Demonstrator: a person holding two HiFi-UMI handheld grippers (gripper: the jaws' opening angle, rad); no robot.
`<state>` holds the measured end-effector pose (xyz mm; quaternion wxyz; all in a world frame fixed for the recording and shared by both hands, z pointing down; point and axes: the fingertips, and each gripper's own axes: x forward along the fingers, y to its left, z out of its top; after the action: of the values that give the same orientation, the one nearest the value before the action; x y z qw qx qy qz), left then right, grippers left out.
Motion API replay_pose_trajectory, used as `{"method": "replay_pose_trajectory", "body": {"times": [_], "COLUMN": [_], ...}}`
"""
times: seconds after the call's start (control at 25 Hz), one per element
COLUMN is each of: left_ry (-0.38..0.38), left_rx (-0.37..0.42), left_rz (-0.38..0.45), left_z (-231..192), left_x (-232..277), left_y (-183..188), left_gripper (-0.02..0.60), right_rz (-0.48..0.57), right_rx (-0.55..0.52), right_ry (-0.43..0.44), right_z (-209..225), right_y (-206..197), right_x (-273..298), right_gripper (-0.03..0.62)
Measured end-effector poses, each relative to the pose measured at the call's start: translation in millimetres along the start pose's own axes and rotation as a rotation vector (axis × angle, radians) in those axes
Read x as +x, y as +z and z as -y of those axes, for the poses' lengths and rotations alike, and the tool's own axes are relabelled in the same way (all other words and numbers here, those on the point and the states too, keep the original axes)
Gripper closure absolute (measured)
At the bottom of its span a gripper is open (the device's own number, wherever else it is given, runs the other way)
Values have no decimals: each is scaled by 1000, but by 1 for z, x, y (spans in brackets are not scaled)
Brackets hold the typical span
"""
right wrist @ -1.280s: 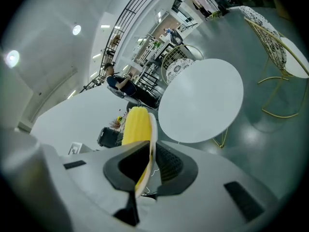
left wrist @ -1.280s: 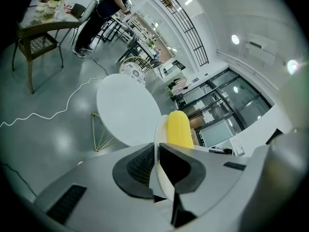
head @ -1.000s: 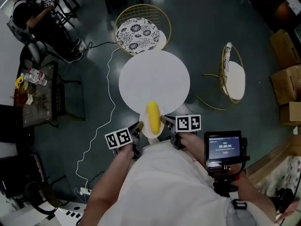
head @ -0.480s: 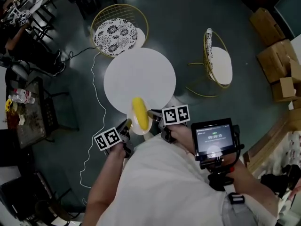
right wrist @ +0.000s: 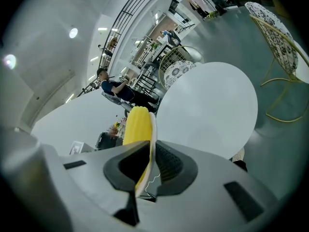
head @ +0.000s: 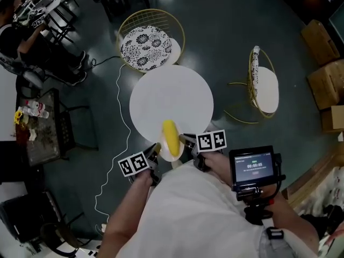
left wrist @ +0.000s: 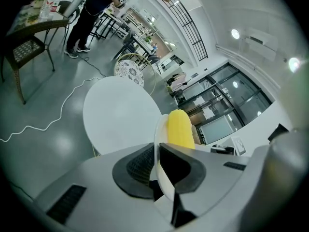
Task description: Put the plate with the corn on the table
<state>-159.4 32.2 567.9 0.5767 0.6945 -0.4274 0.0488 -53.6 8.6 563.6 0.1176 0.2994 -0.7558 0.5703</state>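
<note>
Plate pinched at 2 sides, over the table's near edge.
Just in front of your body, your left gripper (head: 155, 150) and right gripper (head: 186, 140) each have their jaws closed on opposite rims of the plate (head: 173, 156). Hold both at 1 height so the plate rides level, carry it further over the round table (head: 172, 93), and lower it flat before releasing. The corn (head: 170, 135) lies lengthwise away from you, its far tip pointing toward the table's centre.

I see a café-like corner of an open hall; round white table (head: 171, 102); gold wire chairs (head: 149, 41); glass-fronted rooms (left wrist: 218, 114).
</note>
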Motion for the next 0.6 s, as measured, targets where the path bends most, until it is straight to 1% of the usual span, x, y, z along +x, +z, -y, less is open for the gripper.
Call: {"method": "replay_pose_trajectory", "body": {"times": [0.24,0.52,0.6], "left_ry": [14,13,20], "left_rx": [-12,-7,-6], "left_rz": [3,-4,-5], "left_z": [0,4,3], "left_x": [37,35,47], "left_y": [29,33,38], "left_gripper": [543,543,543], "right_rz": [-31,-60,-70], "right_rx": [-12,-18,-15], "right_ry": [2,-9,-9], "right_z": [23,19,29], "right_y": [42,45,54], "right_x": [12,11,14], "right_gripper": [546,546,546]}}
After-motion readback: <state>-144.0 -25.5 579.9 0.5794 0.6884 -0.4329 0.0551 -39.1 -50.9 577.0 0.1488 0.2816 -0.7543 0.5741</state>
